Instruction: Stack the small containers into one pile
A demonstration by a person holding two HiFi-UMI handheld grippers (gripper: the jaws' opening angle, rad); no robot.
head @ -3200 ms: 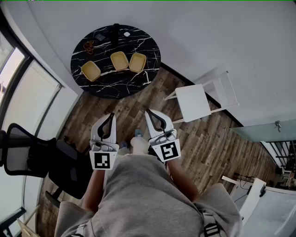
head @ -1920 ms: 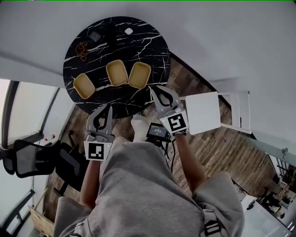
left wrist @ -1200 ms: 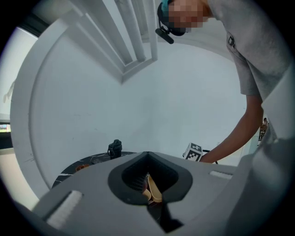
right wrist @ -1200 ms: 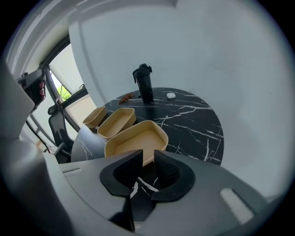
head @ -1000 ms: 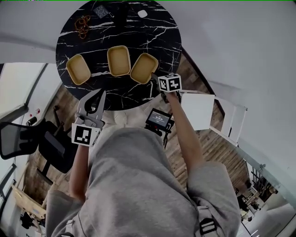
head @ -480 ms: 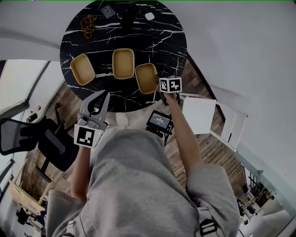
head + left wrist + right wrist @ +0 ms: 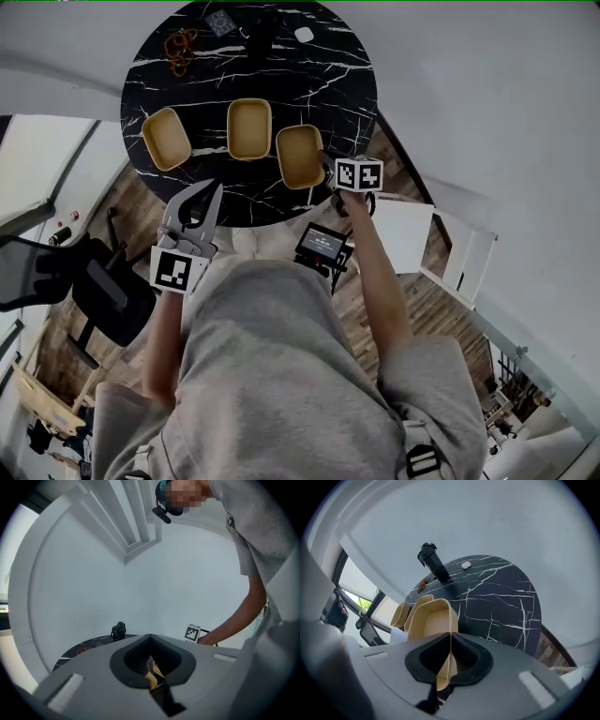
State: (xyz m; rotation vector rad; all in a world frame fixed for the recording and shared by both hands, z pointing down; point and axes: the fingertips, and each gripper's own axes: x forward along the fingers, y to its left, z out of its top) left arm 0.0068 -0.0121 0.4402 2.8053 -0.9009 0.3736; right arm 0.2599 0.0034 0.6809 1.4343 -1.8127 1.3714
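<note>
Three small tan containers sat in a row on the black marble table (image 7: 187,89), and all three showed bare insides. The left container (image 7: 166,138) lay nearest the table's left rim, angled a touch. The middle container (image 7: 249,128) lay well apart from it, long side pointing away from the person. The right container (image 7: 300,156) lay just beside the middle one, close to the table's near edge, and that was the one in play! Behind the row stood a dark bottle (image 7: 262,33), with a small white object (image 7: 304,35) to its right.

Over on the left, the left gripper (image 7: 215,187) hung short of the table's near edge, off the tabletop, nose aimed at the table, the arm bent in close to the body. Its jaws were clenched together on nothing; its own view showed only a sliver of tan past them.

On the right, the arm was stretched forward, marker cube (image 7: 359,174) facing up, and the right gripper (image 7: 330,169) pointed steeply down at the right container's near right corner. Its jaws had just been closing, and the right gripper view showed them pinched on that container's thin side wall, the tub standing up in front of them. Whether the tub had left the tabletop, I could not tell.
</note>
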